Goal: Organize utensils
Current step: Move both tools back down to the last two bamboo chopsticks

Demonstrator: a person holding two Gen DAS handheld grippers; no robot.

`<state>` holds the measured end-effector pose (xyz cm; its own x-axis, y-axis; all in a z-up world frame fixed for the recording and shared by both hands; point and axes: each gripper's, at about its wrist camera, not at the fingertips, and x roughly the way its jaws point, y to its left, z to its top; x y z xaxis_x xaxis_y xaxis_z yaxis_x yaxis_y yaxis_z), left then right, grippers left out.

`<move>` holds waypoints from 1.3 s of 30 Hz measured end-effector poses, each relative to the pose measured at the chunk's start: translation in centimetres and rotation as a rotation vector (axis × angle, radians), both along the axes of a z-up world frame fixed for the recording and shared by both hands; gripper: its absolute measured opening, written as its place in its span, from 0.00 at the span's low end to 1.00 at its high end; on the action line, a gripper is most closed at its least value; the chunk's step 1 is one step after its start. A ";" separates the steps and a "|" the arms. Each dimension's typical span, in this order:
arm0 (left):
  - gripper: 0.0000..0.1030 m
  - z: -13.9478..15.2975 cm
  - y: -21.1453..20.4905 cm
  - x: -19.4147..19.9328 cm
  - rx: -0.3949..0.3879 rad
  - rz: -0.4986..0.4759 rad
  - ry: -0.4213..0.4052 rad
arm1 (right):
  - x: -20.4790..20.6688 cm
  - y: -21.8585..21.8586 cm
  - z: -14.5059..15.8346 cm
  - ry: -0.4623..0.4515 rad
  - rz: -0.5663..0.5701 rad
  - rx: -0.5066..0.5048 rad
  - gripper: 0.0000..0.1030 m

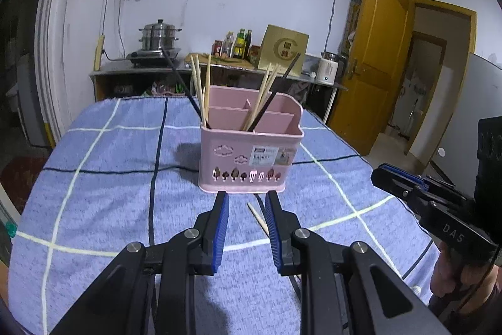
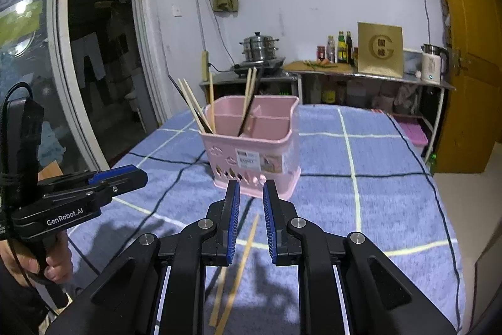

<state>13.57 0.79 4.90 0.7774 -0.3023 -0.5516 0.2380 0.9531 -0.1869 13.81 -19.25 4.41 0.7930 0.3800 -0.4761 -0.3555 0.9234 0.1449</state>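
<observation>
A pink utensil basket [image 1: 248, 159] [image 2: 255, 159] with compartments stands on the blue checked cloth. It holds several wooden chopsticks [image 1: 200, 90] [image 2: 191, 102] and black chopsticks [image 1: 182, 83] [image 2: 249, 112], all leaning. My left gripper [image 1: 247, 200] is open and empty, just in front of the basket. A wooden chopstick [image 1: 258, 218] lies on the cloth between its fingers. My right gripper [image 2: 251, 190] is open and empty near the basket, above two wooden chopsticks [image 2: 240, 272] lying on the cloth. Each gripper shows in the other's view, the right [image 1: 392, 178] and the left [image 2: 125, 175].
The table with the blue cloth [image 1: 109, 178] [image 2: 376, 178] drops off at its edges. Behind it stands a counter [image 1: 131, 71] [image 2: 360, 74] with a steamer pot [image 1: 160, 35], bottles [image 2: 340, 47], a gold box [image 1: 284, 49] and a kettle [image 2: 434, 63]. A yellow door [image 1: 373, 52] is at right.
</observation>
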 end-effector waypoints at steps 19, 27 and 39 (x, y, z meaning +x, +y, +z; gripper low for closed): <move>0.23 -4.0 -0.2 2.4 0.007 0.003 0.108 | 2.3 1.3 -5.5 0.180 0.020 -0.048 0.15; 0.23 -5.3 -0.1 3.3 0.008 0.006 0.150 | 3.5 2.6 -8.1 0.284 0.051 -0.077 0.15; 0.23 -7.5 -1.7 5.8 0.021 -0.014 0.260 | 4.6 3.6 -10.0 0.364 0.085 -0.095 0.15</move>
